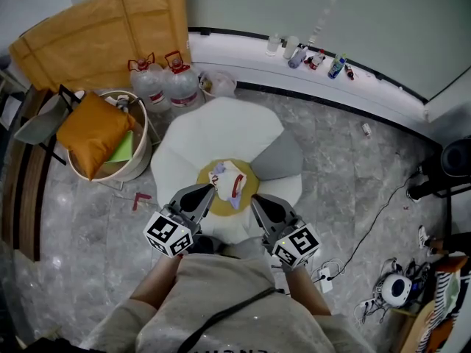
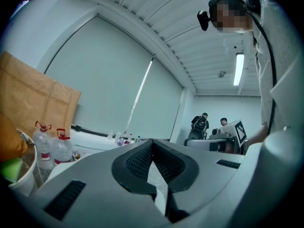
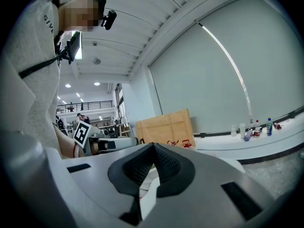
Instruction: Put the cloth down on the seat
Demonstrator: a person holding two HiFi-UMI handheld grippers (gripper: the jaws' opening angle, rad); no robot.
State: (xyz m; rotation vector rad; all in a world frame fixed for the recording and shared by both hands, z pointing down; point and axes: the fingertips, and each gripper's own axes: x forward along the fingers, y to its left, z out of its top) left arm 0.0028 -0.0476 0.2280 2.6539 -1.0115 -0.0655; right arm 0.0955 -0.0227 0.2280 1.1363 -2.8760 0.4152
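A small white cloth with red and blue print (image 1: 229, 182) lies crumpled on the yellow round middle (image 1: 252, 187) of a white, petal-shaped seat (image 1: 213, 131). My left gripper (image 1: 210, 190) hovers at the cloth's near-left edge, and my right gripper (image 1: 255, 198) at its near-right edge. Both point away from me, jaws shut with nothing between them. In the left gripper view the left gripper (image 2: 152, 142) has its dark pads meeting at the tips. The right gripper view shows the right gripper (image 3: 153, 146) the same way.
Two large water bottles (image 1: 165, 81) stand behind the seat. A round basket holding an orange cushion (image 1: 96, 132) sits at its left, below a big cardboard sheet (image 1: 103, 31). Small bottles line a curved ledge (image 1: 316, 56). Cables and a power strip (image 1: 324, 276) lie on the floor at right.
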